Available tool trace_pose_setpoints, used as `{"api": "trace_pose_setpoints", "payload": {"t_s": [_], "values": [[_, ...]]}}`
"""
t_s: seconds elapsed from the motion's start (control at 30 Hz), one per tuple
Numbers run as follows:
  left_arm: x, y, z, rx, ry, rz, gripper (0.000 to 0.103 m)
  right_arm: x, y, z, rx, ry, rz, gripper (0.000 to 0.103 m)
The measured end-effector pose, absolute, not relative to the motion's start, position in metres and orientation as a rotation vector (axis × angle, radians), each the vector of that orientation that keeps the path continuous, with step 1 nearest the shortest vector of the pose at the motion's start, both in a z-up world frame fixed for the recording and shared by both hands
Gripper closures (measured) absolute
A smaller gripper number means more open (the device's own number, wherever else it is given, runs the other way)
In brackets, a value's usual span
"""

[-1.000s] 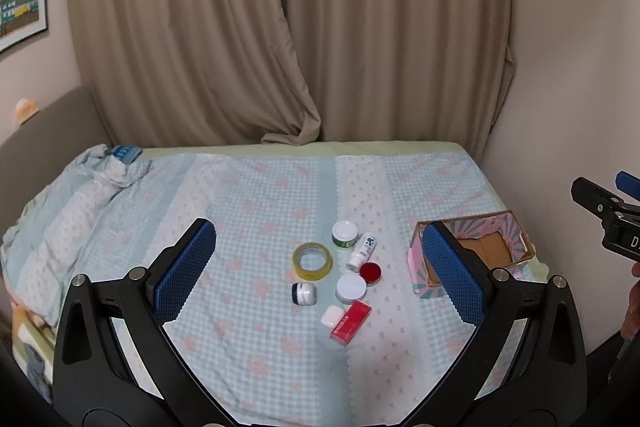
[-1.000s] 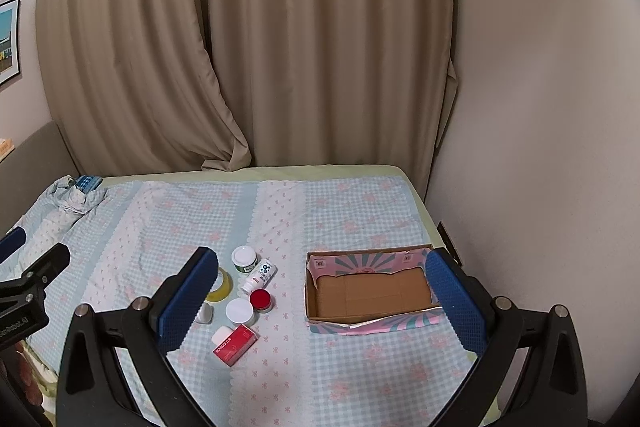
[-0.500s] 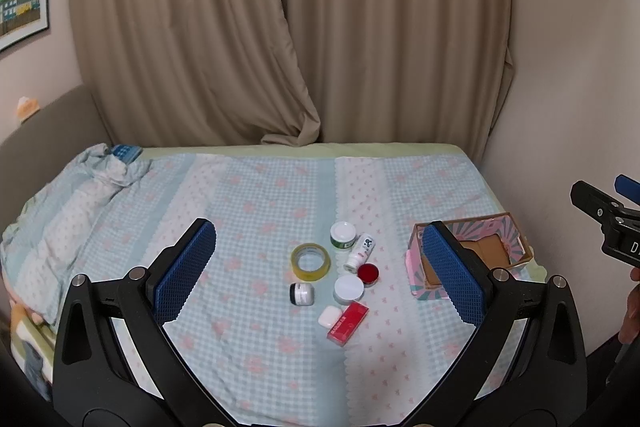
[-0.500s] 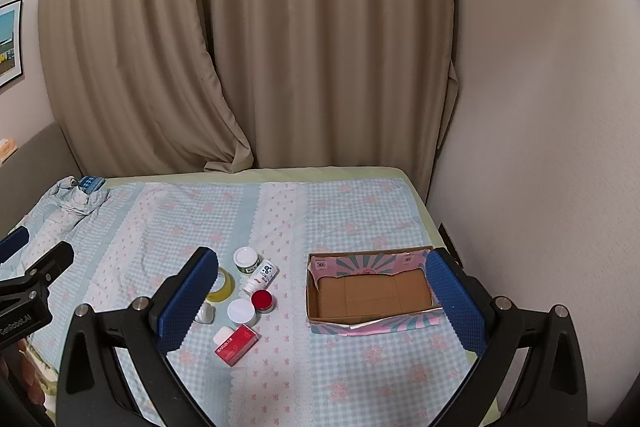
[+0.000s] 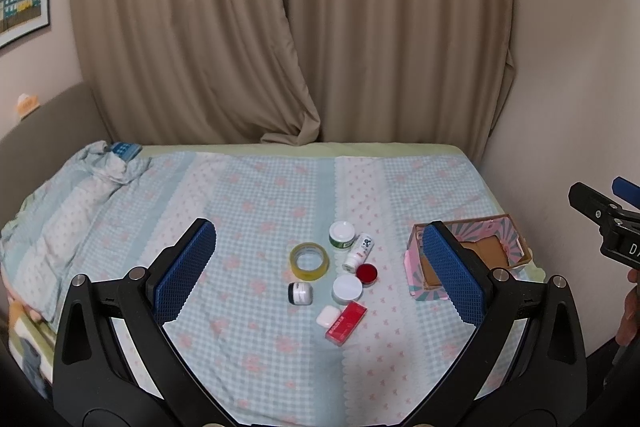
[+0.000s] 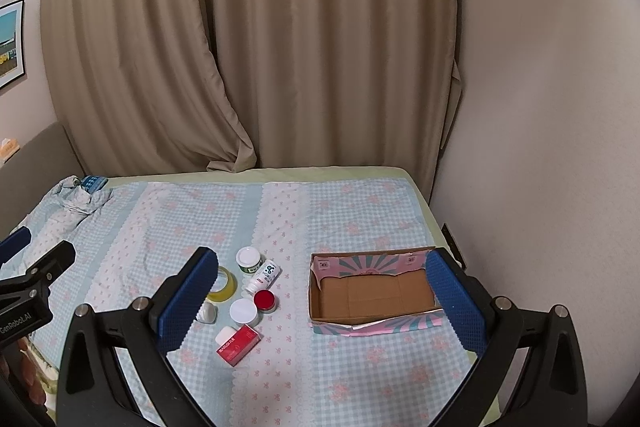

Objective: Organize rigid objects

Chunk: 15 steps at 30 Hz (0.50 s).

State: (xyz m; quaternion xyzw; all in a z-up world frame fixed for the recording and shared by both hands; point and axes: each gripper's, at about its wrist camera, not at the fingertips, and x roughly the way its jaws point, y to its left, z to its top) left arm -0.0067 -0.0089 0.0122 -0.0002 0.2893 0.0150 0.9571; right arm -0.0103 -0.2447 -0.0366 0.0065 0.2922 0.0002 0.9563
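While both the left gripper (image 5: 320,267) and right gripper (image 6: 320,295) hover spread apart and unladen, small jars, yellow tape roll (image 5: 309,261) and flat red carton (image 6: 237,343) lie clustered mid-bed, left of the bare open cardboard box (image 6: 374,295), presumably their destination.

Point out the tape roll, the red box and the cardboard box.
tape roll (image 5: 309,261), left wrist view, on its yellow ring
red box (image 6: 238,341), right wrist view, on its top face
cardboard box (image 6: 376,294), right wrist view, on its bare brown floor
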Motion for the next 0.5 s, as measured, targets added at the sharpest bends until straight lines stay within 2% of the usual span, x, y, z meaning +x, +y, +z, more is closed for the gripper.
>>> {"api": "trace_pose_setpoints", "payload": {"t_s": [0.23, 0.5], "values": [[-0.002, -0.006, 0.007, -0.009, 0.616, 0.049, 0.0, -0.001, -0.245, -0.039, 0.012, 0.617, 0.027, 0.0], [0.023, 0.017, -0.038, 0.009, 0.72, 0.011, 0.0, 0.02, -0.23, -0.075, 0.019, 0.711, 0.051, 0.0]]}}
